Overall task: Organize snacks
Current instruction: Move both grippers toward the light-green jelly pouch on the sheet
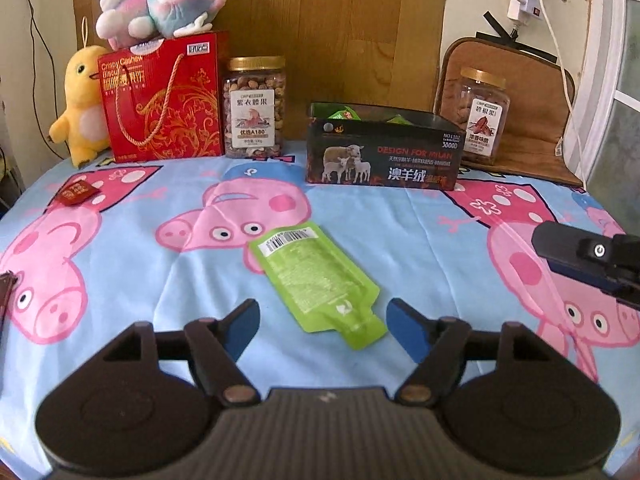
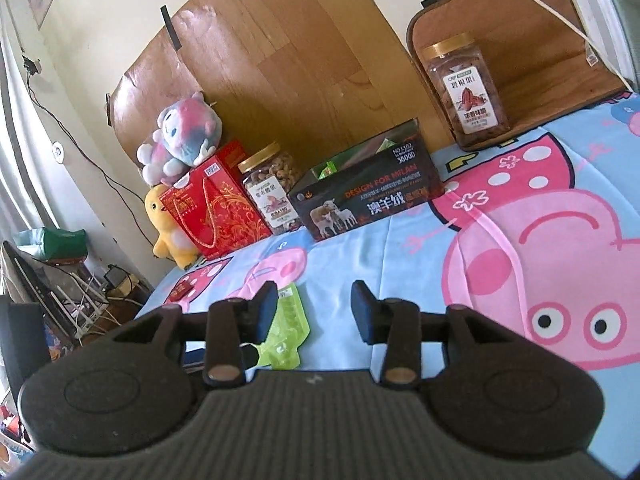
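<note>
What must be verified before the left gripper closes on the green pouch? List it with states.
1. Left gripper fingers open, nothing held: ok.
2. Green pouch flat on the tablecloth, spout end between the fingers: ok.
3. Pouch clear of other things: ok.
4. Dark box open on top, green packets already inside: ok.
5. Right gripper open and empty, off to the side: ok.
6. Room left in the box: cannot tell.
</note>
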`<state>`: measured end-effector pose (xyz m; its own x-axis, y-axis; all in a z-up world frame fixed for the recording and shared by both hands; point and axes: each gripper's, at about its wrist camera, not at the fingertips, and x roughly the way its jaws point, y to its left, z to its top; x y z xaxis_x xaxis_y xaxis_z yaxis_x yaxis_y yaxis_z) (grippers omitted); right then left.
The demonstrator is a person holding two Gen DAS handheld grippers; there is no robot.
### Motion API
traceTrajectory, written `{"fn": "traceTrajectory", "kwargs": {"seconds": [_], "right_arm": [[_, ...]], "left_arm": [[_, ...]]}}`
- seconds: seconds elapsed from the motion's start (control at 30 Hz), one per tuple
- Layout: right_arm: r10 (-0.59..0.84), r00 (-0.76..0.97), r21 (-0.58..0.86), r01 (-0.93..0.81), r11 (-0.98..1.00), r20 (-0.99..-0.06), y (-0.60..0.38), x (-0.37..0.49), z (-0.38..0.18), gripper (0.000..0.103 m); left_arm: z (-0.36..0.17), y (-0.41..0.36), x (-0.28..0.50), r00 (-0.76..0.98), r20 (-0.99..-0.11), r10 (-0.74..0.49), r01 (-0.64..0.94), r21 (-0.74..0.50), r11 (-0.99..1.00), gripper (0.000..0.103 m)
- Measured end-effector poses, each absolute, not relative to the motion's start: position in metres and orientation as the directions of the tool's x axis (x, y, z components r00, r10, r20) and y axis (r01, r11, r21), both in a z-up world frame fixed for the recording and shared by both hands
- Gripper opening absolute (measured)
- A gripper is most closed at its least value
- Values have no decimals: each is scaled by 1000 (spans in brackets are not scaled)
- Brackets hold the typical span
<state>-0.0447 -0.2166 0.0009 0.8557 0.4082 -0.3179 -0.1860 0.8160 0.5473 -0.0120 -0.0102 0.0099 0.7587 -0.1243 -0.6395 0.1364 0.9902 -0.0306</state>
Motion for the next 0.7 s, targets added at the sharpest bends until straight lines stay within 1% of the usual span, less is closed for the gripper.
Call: {"fn": "traceTrajectory", "kwargs": {"seconds": [0.23, 0.4, 0.7], "right_arm": [[414, 855, 539, -199, 818, -312, -212, -49, 1, 44], [406, 863, 526, -205, 825, -302, -211, -52, 2, 44], [404, 864, 519, -208, 829, -300, -209, -53, 3, 44]], "left_arm": [[13, -10, -15, 772, -626, -109, 128, -14, 992, 73], [13, -10, -17, 782, -615, -98, 124, 0, 992, 80], [14, -7, -18, 790, -607, -86, 115, 9, 993, 81]]}}
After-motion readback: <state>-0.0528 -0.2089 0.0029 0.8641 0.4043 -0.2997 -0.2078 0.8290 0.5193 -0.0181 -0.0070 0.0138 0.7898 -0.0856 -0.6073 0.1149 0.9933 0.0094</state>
